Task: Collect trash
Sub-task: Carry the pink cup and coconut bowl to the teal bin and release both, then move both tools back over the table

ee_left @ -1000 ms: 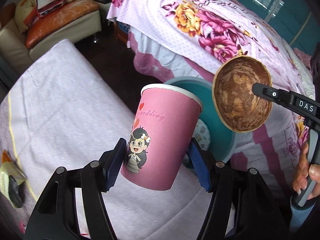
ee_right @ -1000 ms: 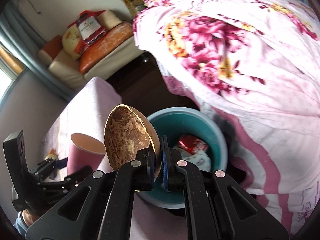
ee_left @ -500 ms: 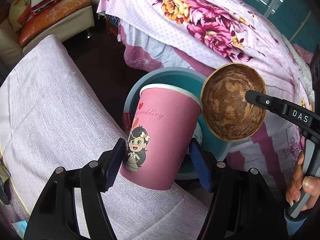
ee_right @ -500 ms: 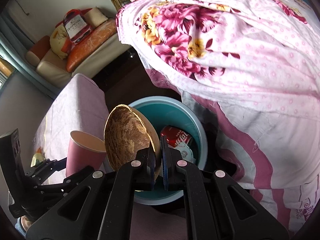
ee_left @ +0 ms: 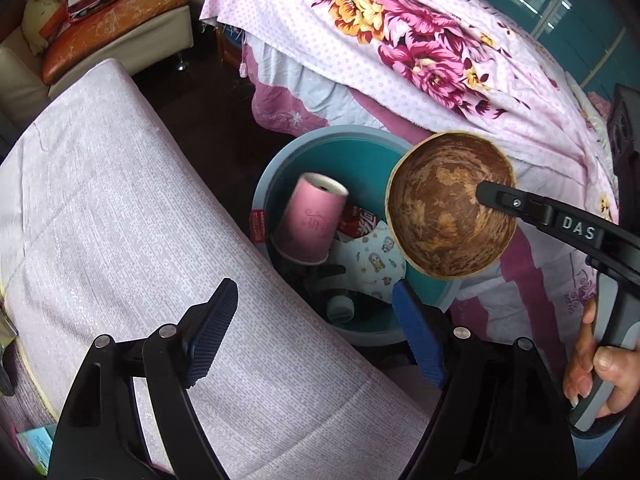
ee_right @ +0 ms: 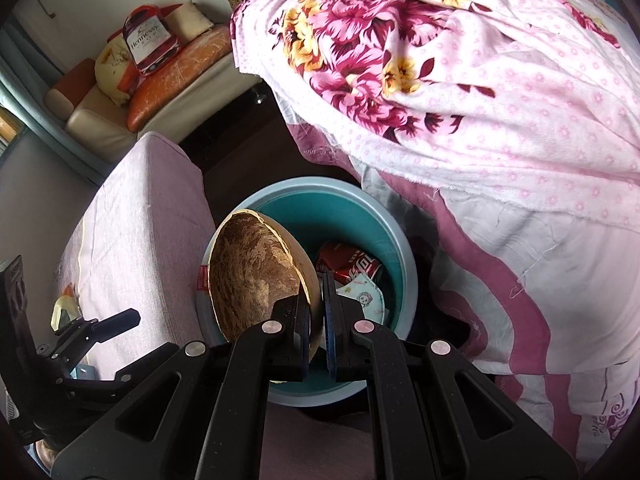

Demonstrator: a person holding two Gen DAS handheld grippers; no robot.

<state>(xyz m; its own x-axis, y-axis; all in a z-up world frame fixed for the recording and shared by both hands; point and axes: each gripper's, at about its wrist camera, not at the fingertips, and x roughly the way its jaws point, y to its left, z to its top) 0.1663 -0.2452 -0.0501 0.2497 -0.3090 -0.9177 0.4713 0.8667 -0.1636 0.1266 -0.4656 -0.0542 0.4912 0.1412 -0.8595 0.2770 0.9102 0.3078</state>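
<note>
The pink paper cup (ee_left: 310, 220) lies upside down inside the teal trash bin (ee_left: 288, 156), on a red can (ee_left: 360, 220) and a printed face mask (ee_left: 372, 258). My left gripper (ee_left: 312, 316) is open and empty above the bin's near edge. My right gripper (ee_right: 318, 300) is shut on the rim of a brown coconut shell half (ee_right: 252, 272) and holds it over the bin (ee_right: 352, 196). The shell (ee_left: 448, 208) also shows in the left wrist view, hanging over the bin's right side.
A lilac-covered table (ee_left: 120, 208) lies left of the bin. A bed with a floral quilt (ee_left: 420, 48) stands behind and right of it. A sofa (ee_left: 112, 36) with a cushion and bag is at the far left. Wrappers (ee_right: 64, 308) lie on the table.
My left gripper has opened and the pink cup has dropped upside down into the bin. The right gripper, still holding the shell, has moved closer over the bin.
</note>
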